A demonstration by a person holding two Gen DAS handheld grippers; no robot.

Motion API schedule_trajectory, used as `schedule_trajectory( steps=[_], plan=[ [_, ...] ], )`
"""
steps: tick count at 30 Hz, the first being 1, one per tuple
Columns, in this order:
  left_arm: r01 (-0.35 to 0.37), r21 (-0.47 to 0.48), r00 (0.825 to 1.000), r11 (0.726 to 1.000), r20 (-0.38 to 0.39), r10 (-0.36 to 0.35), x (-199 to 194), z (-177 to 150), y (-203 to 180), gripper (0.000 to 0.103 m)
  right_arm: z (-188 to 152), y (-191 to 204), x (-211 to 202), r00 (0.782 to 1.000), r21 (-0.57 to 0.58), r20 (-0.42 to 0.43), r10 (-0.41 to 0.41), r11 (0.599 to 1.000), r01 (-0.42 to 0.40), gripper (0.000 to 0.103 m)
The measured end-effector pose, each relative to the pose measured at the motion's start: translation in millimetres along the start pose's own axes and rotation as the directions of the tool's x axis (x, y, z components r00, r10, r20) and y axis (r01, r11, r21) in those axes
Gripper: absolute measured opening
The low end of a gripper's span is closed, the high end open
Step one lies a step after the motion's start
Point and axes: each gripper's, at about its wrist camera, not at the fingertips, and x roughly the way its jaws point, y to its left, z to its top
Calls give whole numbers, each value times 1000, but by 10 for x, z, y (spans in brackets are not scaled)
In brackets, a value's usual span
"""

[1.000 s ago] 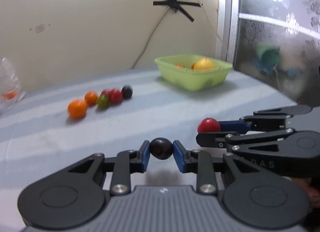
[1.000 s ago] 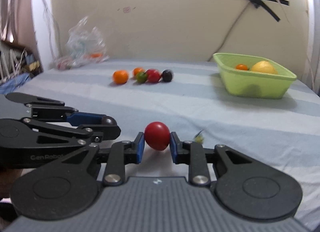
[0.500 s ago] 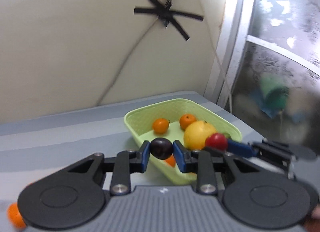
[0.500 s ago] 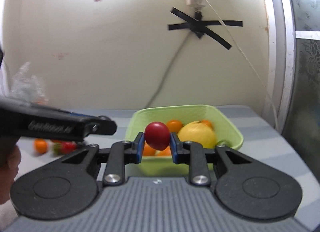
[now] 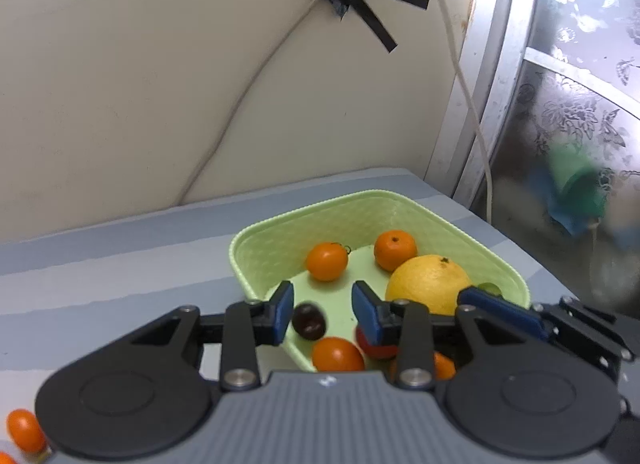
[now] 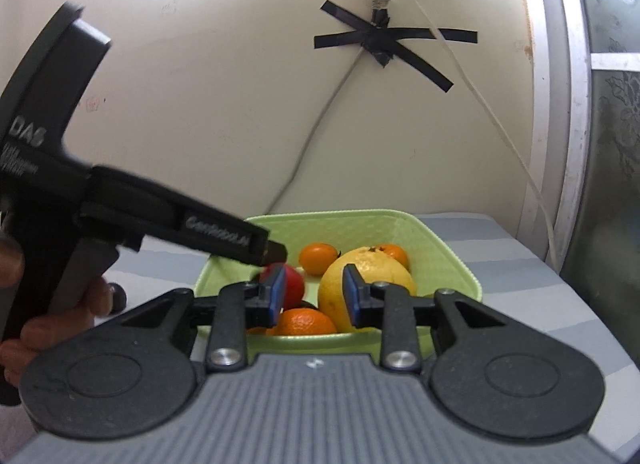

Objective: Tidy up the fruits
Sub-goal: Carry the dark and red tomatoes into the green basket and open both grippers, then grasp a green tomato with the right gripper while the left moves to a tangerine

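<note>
A light green basket (image 5: 408, 209) (image 6: 448, 252) holds a large yellow citrus (image 5: 428, 284) (image 6: 372, 276) and several small oranges (image 5: 327, 261). My left gripper (image 5: 325, 312) is open over the basket's near edge; a dark plum (image 5: 308, 321) sits below its jaws, just free of the left pad. My right gripper (image 6: 314, 298) is open over the basket; a red fruit (image 6: 295, 288) rests by its left pad, in the basket. The right gripper's fingers (image 5: 496, 310) show in the left wrist view; the left gripper's body (image 6: 132, 219) crosses the right wrist view.
The basket stands on a blue-grey striped cloth (image 5: 120, 276) near the back wall and a window frame (image 5: 472, 103) at the right. A taped cable (image 5: 248, 103) runs down the wall. Loose orange fruit (image 5: 24, 430) lies at the lower left.
Both grippers have moved in over the basket and opened. The dark plum and the red fruit have left the jaws and dropped into the basket.
</note>
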Motion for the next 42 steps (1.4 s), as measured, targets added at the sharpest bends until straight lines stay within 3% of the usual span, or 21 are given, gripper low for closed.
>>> schedule_trajectory(
  steps=[4,7,14,18,21,23,26,32,38,42],
  plan=[
    [-2,-1,998,1000,66,2,-439,-125,44,34,4,-59,-79,999,34,35,-1,999,0,34],
    [-25,-26,994,999,105,28,-863,-391,215,34,18,-64,-198,998,65,57,15,998,-19,34],
    [-209,-126,974,970,66,218,-1563,-1176,867,33,24,328,-426,982,19,7,190,982,-190,33],
    [-281,-177,954,943,54,295,-1741,-1347,1162,34,10,775,-366,957,-71,-74,281,955,-286,33],
    [-326,-198,938,924,56,343,-1744,-1336,1338,39,31,1125,-238,944,-167,-118,308,931,-325,33],
    [-318,-198,940,927,65,336,-1703,-1299,1413,47,52,1327,-106,933,-210,-146,329,911,-354,33],
    [-302,-168,947,939,60,315,-1542,-1198,1439,50,30,1621,46,923,-290,-177,342,878,-380,33],
    [-265,-124,961,956,46,272,-1315,-1129,1501,51,-80,2070,342,938,-519,-191,289,782,-346,34],
    [-246,-124,968,961,26,251,-1208,-1190,1545,50,-212,2240,504,947,-658,-212,241,681,-321,33],
    [-234,-116,971,965,22,238,-1191,-1216,1527,40,-295,2294,489,959,-731,-178,218,623,-278,29]
  ],
)
